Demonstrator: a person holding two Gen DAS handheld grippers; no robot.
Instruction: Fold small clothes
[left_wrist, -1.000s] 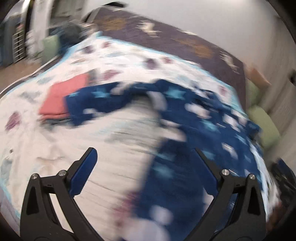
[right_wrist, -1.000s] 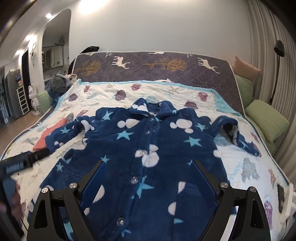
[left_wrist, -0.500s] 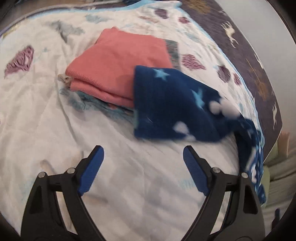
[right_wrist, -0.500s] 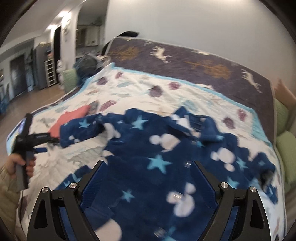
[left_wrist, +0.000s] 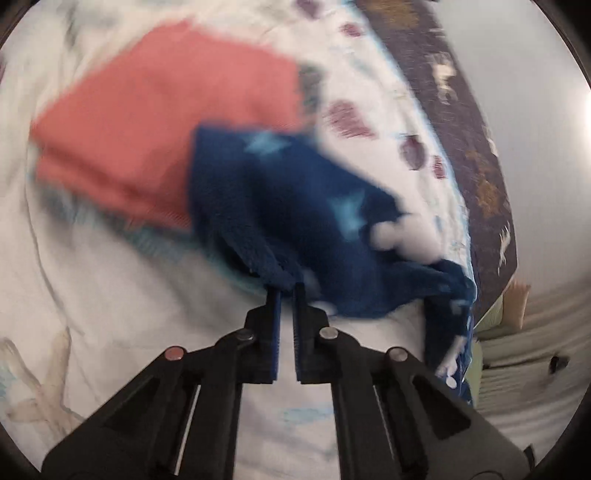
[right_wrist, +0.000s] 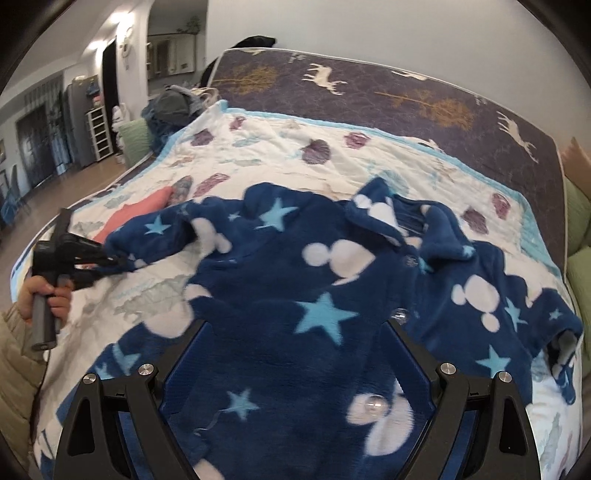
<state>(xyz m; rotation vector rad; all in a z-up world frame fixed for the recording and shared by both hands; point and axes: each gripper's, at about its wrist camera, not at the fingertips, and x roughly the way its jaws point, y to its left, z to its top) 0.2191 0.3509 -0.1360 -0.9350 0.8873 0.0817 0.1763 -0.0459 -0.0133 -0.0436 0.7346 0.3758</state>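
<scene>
white patterned quilt (right_wrist: 369, 162) covers the bed, with a dark headboard panel (right_wrist: 406, 99) showing deer and trees behind it. spread across the quilt lies the blue fleece garment (right_wrist: 295, 280) with stars and white spots, its sleeve cuff (left_wrist: 273, 254) overlapping a folded coral cloth (left_wrist: 155, 125). left tongs (left_wrist: 286, 291) have just been closing and now pinch the edge of that cuff, while right tongs (right_wrist: 295, 343) hang over the garment front with jaws wide apart, gripping nothing.
</scene>
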